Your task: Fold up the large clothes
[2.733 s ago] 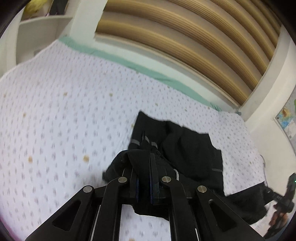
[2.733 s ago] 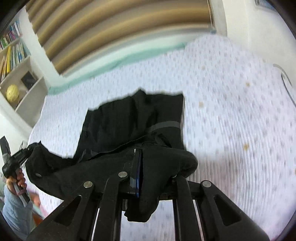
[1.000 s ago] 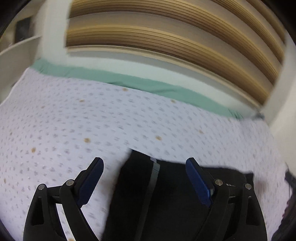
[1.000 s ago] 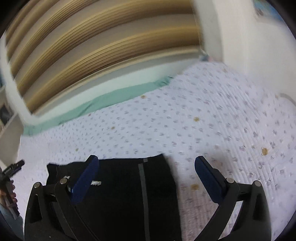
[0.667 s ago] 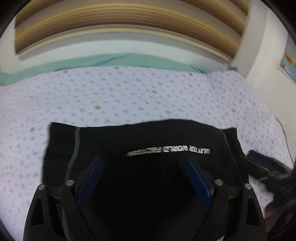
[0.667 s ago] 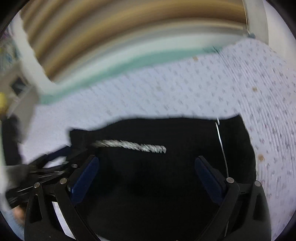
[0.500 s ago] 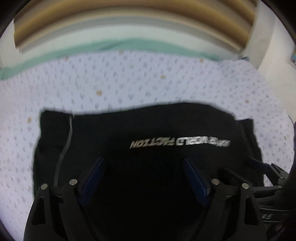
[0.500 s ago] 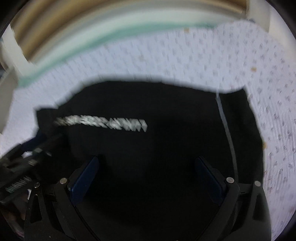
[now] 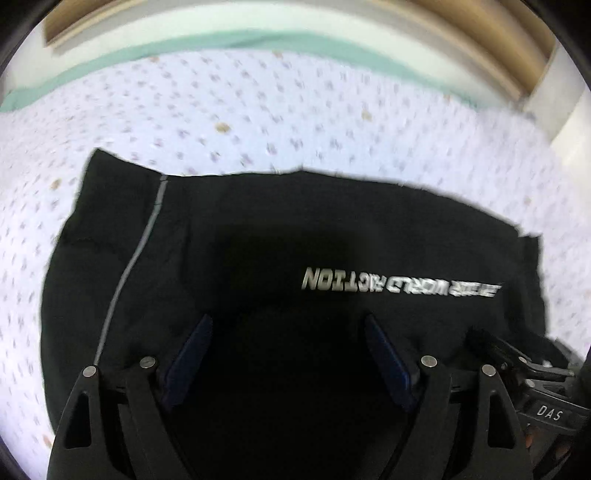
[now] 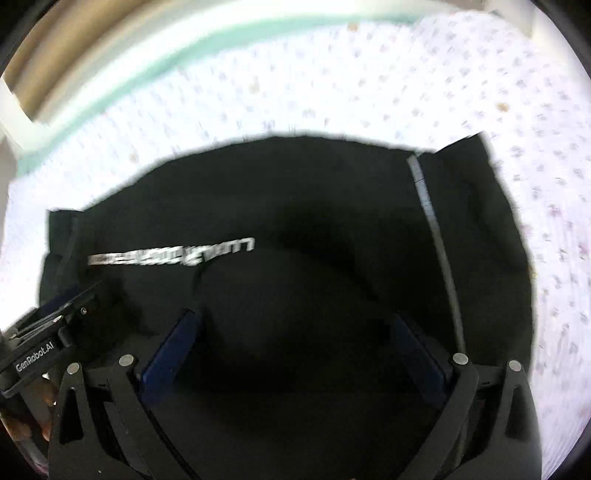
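Observation:
A black garment (image 9: pixel 280 229) with silver lettering and a grey side stripe lies folded flat on the bed; it also shows in the right wrist view (image 10: pixel 332 206). My left gripper (image 9: pixel 288 343) is open and empty, low over the garment's near part. My right gripper (image 10: pixel 295 332) is open and empty, also low over the garment. Each gripper shows in the other's view: the right one at the lower right of the left view (image 9: pixel 524 373), the left one at the lower left of the right view (image 10: pixel 55 325). The garment's near edge is hidden behind the gripper bodies.
The bed has a white sheet with small purple dots (image 9: pixel 295 110), also in the right wrist view (image 10: pixel 406 74). A green band (image 9: pixel 221 40) runs along its far edge, under a wall with wooden slats (image 9: pixel 498 33).
Both grippers let go of the garment and opened. They have since dropped closer over it, and it lies folded flat with the lettering up.

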{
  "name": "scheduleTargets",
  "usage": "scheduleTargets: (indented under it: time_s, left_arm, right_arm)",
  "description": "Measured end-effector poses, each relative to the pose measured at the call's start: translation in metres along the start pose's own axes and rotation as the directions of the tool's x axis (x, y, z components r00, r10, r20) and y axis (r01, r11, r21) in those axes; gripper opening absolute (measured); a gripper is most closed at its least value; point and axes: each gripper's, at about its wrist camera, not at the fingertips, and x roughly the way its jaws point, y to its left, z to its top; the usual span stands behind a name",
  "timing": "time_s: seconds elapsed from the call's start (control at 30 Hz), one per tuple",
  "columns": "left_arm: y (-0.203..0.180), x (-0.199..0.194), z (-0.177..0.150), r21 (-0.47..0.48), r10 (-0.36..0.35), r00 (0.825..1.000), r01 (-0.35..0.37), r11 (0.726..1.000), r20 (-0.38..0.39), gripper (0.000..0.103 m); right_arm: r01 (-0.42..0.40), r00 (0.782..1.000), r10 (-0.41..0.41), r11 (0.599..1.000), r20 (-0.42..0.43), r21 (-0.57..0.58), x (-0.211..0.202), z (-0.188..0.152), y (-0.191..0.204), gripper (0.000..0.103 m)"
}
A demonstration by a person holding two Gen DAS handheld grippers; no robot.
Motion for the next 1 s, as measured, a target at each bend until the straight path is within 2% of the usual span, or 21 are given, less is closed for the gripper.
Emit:
scheduleTargets:
  time_s: [0.1, 0.23, 0.37, 0.43, 0.5, 0.6, 0.7, 0.8, 1.0]
  left_arm:
    - [0.0, -0.031, -0.016, -0.001, -0.032, 0.998, 0.032, 0.999, 0.055, 0.085]
    - [-0.01, -0.051, -0.034, 0.079, 0.013, 0.997, -0.018, 0.997, 0.07, 0.085]
    - [-0.016, -0.044, -0.05, 0.142, 0.023, 0.999, -0.027, 0.99, 0.03, 0.085]
    - [-0.012, -0.037, -0.053, 0.141, 0.034, 0.999, -0.034, 0.989, 0.002, 0.085]
    - [-0.011, -0.031, -0.06, 0.132, 0.045, 0.999, -0.045, 0.99, 0.005, 0.085]
    - [-0.011, -0.024, -0.063, 0.133, 0.057, 0.998, -0.057, 0.989, 0.007, 0.085]
    - [-0.014, -0.016, -0.067, 0.162, 0.085, 0.996, -0.085, 0.983, 0.005, 0.085]
    - [-0.012, -0.011, -0.068, 0.165, 0.086, 0.996, -0.082, 0.983, -0.018, 0.085]
    - [-0.006, -0.023, -0.06, 0.151, 0.053, 0.994, -0.038, 0.988, -0.095, 0.085]
  right_arm:
    - [0.037, 0.997, -0.035, 0.999, 0.075, -0.027, -0.03, -0.018, 0.003, 0.103]
    - [0.084, 0.991, -0.075, 0.993, 0.109, -0.088, -0.047, -0.044, 0.01, 0.103]
    - [0.067, 0.996, -0.062, 0.992, 0.057, -0.108, -0.034, -0.063, 0.011, 0.103]
    - [0.043, 0.999, -0.041, 0.995, 0.016, -0.088, -0.025, -0.069, 0.016, 0.103]
    - [0.004, 1.0, -0.004, 0.999, -0.012, -0.048, -0.012, -0.066, 0.008, 0.103]
    - [-0.018, 1.0, 0.018, 1.0, -0.003, -0.011, -0.001, -0.064, -0.001, 0.103]
    - [0.034, 0.999, -0.033, 0.999, 0.026, -0.04, 0.008, -0.065, 0.002, 0.103]
    - [0.063, 0.998, -0.062, 0.997, 0.035, -0.054, 0.01, -0.074, 0.003, 0.103]
    - [0.03, 0.996, -0.029, 0.999, -0.084, 0.01, -0.004, -0.063, -0.004, 0.103]
